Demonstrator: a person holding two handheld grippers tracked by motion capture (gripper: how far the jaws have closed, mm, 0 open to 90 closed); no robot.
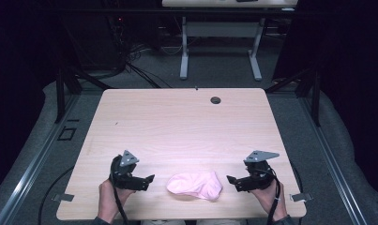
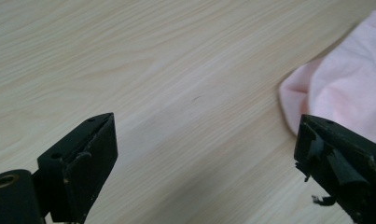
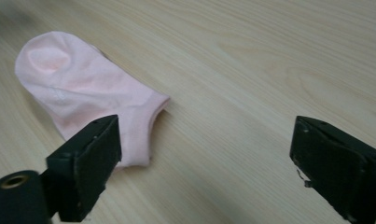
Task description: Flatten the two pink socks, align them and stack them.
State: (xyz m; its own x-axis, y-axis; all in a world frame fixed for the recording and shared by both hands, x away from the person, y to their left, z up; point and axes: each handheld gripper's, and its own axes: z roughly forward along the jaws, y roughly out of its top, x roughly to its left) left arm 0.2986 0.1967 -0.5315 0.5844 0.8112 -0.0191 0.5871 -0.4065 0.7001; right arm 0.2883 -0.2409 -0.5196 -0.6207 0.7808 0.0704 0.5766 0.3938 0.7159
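Observation:
A pale pink sock [image 1: 195, 185] lies flat on the wooden table [image 1: 177, 122] near its front edge, between both grippers. My left gripper [image 1: 149, 180] stands open a short way to the sock's left, its jaws wide apart over bare wood with nothing between them. In the left gripper view the pink sock [image 2: 344, 88] lies at the right edge. My right gripper [image 1: 230, 180] is open just right of the sock, apart from it. In the right gripper view the pink sock [image 3: 83, 88] lies beyond the left jaw, its cuff end nearest; nothing sits between the jaws.
A dark round grommet [image 1: 215, 100] is set in the table near its far edge. Beyond the table stands another desk's white frame [image 1: 219, 42] on grey carpet. Black cables trail from both grippers over the front edge.

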